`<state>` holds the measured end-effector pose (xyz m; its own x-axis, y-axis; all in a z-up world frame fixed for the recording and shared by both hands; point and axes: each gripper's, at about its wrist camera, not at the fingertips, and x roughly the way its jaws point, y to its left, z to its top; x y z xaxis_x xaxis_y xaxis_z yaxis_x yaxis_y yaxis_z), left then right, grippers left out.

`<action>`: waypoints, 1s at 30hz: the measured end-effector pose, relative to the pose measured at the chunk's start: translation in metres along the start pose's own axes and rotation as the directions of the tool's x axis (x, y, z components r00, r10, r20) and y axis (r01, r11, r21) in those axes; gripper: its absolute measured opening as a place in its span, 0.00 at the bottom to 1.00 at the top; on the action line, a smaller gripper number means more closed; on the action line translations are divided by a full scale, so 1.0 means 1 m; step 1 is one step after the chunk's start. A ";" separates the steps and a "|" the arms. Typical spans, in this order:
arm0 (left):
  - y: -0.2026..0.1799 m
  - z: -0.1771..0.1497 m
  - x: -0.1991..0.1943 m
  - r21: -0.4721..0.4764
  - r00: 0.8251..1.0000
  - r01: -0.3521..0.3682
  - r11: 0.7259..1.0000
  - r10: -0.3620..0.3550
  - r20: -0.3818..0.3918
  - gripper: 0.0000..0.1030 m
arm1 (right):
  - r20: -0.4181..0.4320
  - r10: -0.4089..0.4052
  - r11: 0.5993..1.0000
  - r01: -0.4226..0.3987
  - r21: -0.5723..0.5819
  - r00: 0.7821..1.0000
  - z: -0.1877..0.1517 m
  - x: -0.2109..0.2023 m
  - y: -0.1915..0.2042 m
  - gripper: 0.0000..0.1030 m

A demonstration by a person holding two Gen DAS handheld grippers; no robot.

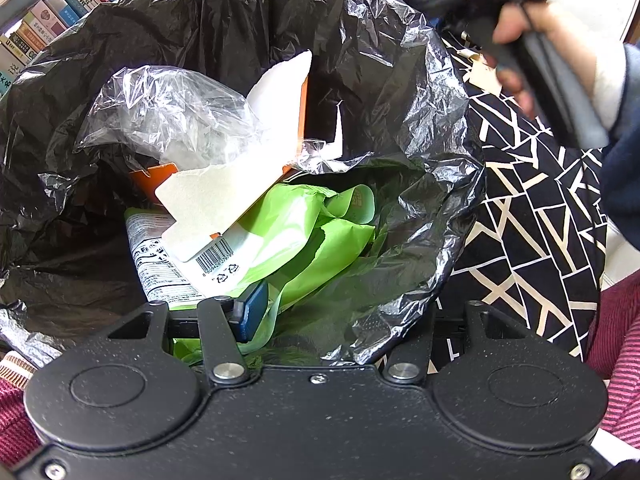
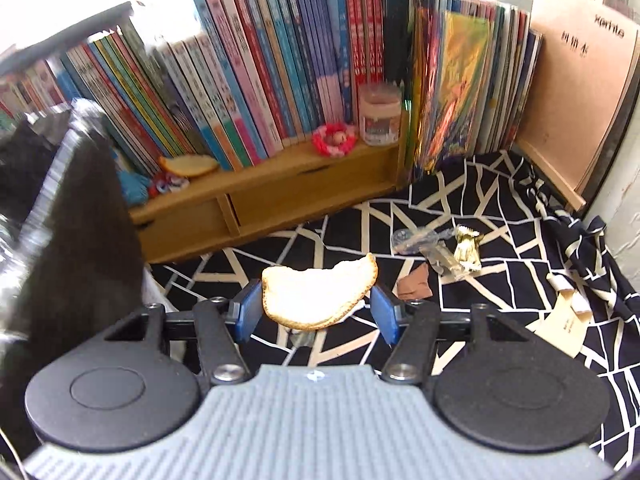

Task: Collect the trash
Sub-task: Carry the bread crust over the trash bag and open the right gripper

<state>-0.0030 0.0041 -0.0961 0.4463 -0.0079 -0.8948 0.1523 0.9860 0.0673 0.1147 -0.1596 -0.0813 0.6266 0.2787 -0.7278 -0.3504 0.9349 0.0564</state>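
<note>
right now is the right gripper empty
No, the right gripper holds a pale, brown-edged crescent of bread crust between its blue pads.

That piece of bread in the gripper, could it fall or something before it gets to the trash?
It might. The bread sits between the right gripper pads, touching only the left one, so a jolt may drop it onto the patterned cloth. Also, the black bag looks fairly full, with cardboard sticking up, so bread could bounce off.
</note>
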 end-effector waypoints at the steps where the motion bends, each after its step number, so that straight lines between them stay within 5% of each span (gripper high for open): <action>1: 0.000 0.000 0.000 0.000 1.000 0.000 1.000 0.000 -0.001 0.49 | 0.007 0.010 1.000 -0.010 0.005 1.000 0.003 -0.006 0.001 0.60; 12: 0.000 0.000 0.000 -0.001 1.000 -0.005 1.000 0.005 -0.001 0.49 | 0.173 0.064 0.997 -0.056 -0.052 0.983 0.023 -0.063 0.020 0.60; 19: 0.000 0.000 0.000 -0.001 1.000 -0.002 1.000 0.002 -0.003 0.49 | 0.236 0.240 0.970 -0.221 -0.104 0.942 0.027 -0.084 0.033 0.62; 23: 0.001 0.000 0.001 -0.001 1.000 0.002 1.000 -0.002 -0.003 0.49 | 0.239 0.343 0.937 -0.311 -0.161 0.908 0.025 -0.091 0.049 0.66; 30: 0.001 0.000 0.001 0.000 1.000 0.002 1.000 -0.002 -0.003 0.49 | 0.194 0.373 0.921 -0.336 -0.200 0.907 0.017 -0.085 0.065 0.69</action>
<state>-0.0029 0.0047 -0.0968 0.4430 -0.0090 -0.8965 0.1528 0.9861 0.0656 0.0504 -0.1186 -0.0041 0.5728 0.6442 -0.5068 -0.6719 0.7232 0.1598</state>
